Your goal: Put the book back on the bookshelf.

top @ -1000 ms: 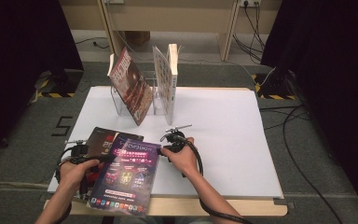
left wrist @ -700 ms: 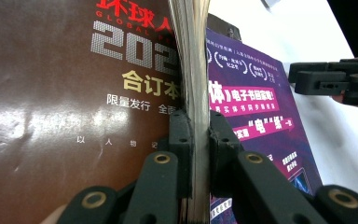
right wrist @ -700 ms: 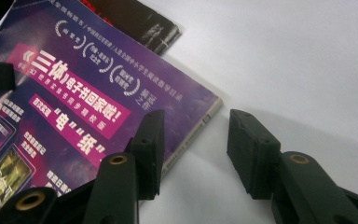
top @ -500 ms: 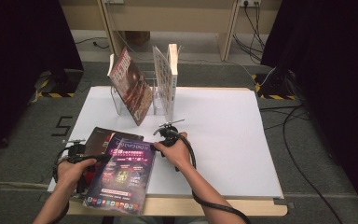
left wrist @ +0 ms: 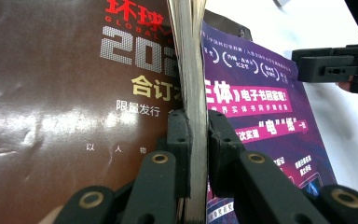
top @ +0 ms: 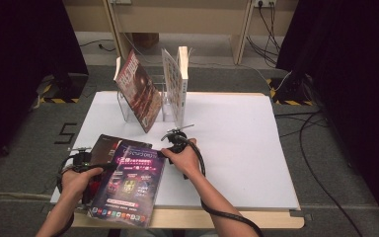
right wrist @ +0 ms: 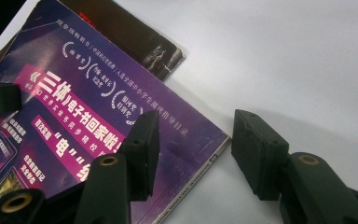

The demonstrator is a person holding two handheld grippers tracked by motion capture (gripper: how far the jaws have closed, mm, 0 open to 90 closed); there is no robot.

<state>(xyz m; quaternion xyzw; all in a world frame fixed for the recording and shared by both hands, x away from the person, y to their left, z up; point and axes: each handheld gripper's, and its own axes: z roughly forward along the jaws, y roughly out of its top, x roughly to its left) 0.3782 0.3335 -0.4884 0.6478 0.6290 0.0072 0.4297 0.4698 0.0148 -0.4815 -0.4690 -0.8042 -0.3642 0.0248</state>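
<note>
A purple magazine (top: 131, 185) lies tilted at the table's front left, partly on top of a dark brown magazine (top: 109, 144). My left gripper (left wrist: 196, 140) is shut on the purple magazine's page edge (left wrist: 193, 84), with the brown cover (left wrist: 74, 93) to its left; from above it sits at the magazine's left side (top: 102, 167). My right gripper (right wrist: 193, 149) is open and its jaws have just been opening. They straddle the purple magazine's (right wrist: 74, 126) corner without pressing it, one jaw over the cover, the other over bare table. From above it is at the top right corner (top: 164, 150).
At the back of the white table (top: 246, 148) a clear stand holds a leaning brown magazine (top: 139, 96) and an upright white book (top: 175, 84). Cables trail from both hands over the front edge. Dark curtains and floor cables surround the table.
My right hand has shifted a little left and away from the table's front edge, beside the purple magazine's corner. The left hand and the magazine have stayed about where they were.
</note>
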